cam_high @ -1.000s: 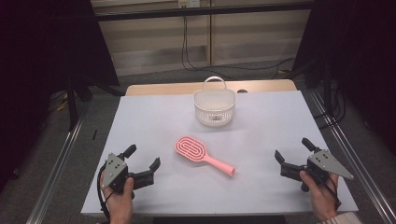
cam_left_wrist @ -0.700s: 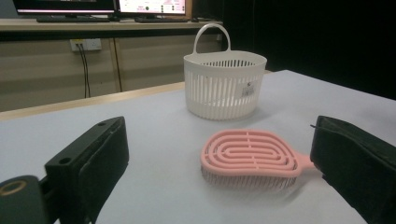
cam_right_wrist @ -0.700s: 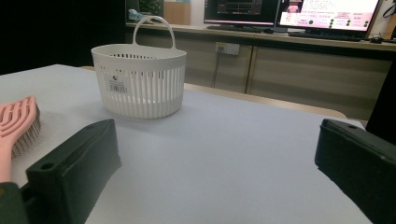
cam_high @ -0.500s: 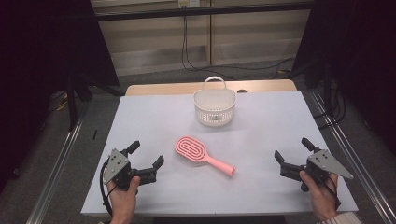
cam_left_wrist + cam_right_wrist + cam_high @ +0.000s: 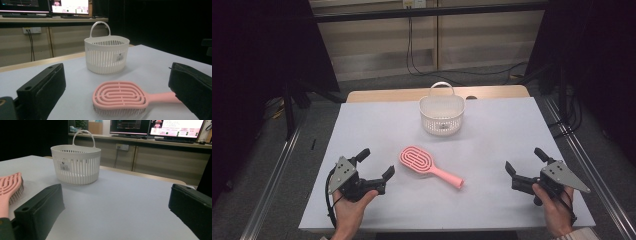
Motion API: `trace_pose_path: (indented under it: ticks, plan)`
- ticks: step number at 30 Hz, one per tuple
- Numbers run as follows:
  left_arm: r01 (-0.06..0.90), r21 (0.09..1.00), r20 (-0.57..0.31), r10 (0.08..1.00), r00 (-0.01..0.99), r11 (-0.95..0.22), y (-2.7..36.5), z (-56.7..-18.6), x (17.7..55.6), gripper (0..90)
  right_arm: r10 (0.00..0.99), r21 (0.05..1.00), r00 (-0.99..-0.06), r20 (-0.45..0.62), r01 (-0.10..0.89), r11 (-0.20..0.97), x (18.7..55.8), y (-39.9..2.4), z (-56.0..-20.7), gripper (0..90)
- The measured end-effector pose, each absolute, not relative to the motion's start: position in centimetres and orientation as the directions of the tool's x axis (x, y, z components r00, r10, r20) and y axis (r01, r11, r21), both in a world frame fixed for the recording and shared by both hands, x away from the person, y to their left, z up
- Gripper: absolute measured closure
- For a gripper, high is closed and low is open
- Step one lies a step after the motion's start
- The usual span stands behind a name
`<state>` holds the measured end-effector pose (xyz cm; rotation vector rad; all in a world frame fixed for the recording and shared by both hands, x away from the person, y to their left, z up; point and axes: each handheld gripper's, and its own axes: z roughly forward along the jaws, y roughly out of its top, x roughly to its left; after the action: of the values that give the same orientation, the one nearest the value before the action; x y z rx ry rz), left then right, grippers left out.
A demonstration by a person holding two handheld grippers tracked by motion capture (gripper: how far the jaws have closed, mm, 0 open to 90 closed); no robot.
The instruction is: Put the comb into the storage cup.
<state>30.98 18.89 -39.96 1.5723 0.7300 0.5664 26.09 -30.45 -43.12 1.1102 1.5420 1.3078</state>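
A pink hairbrush (image 5: 428, 166) is seen lying flat near the middle of the white table (image 5: 492, 200), bristles down, with its oval head (image 5: 119, 96) turned toward the left side and its thin handle (image 5: 448, 177) running toward the person's right and front. Behind it, well apart toward the far edge, a white slotted basket (image 5: 442, 115) is stood upright with its loop handle raised; something small and dark is glimpsed at its bottom, too small to be told.

The step in hand is judged to be a reach for the brush, most likely by the left gripper (image 5: 375, 165), whose jaws are already aimed at the head. A good grasp would be made low and level, with the jaws brought in across the narrow neck or handle rather than over the wide head, so that the bristles are not crushed and the brush is not pushed along the smooth surface. The closing should be held back until both pads are seen on either side of the pink plastic.

The left gripper is held spread wide, just beside the brush head without touching it, and nothing is gripped. The right gripper (image 5: 524, 165) is likewise held wide apart, empty, resting near the table's right edge, well clear of the handle's end.
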Motion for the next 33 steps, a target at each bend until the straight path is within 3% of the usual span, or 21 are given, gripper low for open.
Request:
trace_pose_path:
  ticks: [33]
  plan:
    - [0.092, 0.994, -0.02, 0.712, 0.702, -0.063, 15.9, -39.6, 35.0, 2.7, 0.957, 0.991, -0.289, -0.031, 0.113, 0.066, 26.0, -30.5, -43.1, 0.0]
